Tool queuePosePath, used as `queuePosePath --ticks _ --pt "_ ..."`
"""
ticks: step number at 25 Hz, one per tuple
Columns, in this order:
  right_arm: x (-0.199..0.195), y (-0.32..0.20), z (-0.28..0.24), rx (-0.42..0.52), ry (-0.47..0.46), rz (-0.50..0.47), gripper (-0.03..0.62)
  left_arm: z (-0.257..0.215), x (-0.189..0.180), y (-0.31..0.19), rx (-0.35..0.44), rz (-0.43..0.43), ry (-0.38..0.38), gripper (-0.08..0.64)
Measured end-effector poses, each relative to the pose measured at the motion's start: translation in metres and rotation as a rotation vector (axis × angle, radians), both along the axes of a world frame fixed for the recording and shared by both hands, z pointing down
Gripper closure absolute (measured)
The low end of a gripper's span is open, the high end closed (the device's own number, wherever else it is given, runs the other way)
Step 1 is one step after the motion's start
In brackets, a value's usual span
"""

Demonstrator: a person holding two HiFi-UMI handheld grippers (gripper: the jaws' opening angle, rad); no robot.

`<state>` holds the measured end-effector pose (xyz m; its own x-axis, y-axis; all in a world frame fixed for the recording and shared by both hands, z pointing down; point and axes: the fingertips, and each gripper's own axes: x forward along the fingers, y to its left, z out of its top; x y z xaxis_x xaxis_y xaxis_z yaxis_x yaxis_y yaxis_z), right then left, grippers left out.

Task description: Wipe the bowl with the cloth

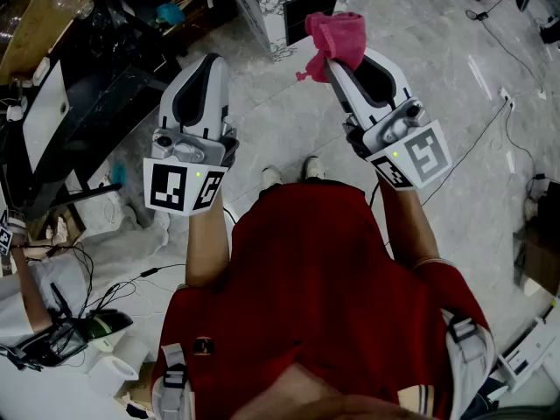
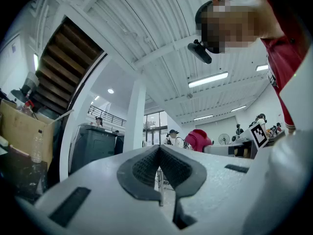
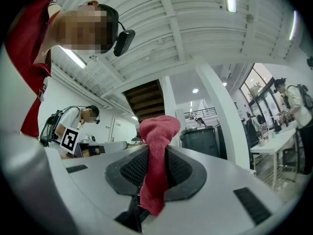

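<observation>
A pink-red cloth (image 1: 336, 38) is bunched at the tip of my right gripper (image 1: 329, 59), whose jaws are shut on it. In the right gripper view the cloth (image 3: 157, 160) hangs down between the dark pads, with its top puffed above them. My left gripper (image 1: 214, 61) is held up beside the right one, shut with nothing in it; its dark pads (image 2: 142, 169) meet along a thin line. Both grippers are raised in front of the person's chest and point upward. No bowl shows in any view.
Below lies a pale marble floor (image 1: 420, 51) with cables (image 1: 490, 129) running over it. A dark table (image 1: 96, 68) with clutter stands at the left. The person's red shirt (image 1: 315, 278) fills the lower middle. White pillars (image 3: 220, 111) and other people stand in the hall.
</observation>
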<state>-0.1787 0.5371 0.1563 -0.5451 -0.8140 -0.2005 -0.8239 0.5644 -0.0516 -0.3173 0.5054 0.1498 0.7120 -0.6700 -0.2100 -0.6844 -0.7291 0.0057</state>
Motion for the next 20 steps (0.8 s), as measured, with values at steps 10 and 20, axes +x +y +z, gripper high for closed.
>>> queuePosePath --ticks 10,20 --pt "0.020 0.010 0.006 -0.008 -0.018 -0.014 0.511 0.004 0.019 0.011 0.000 -0.014 -0.004 0.554" --pt "0.074 -0.001 0.009 -0.005 -0.021 0.008 0.511 0.004 0.064 -0.008 0.007 -0.024 -0.005 0.554"
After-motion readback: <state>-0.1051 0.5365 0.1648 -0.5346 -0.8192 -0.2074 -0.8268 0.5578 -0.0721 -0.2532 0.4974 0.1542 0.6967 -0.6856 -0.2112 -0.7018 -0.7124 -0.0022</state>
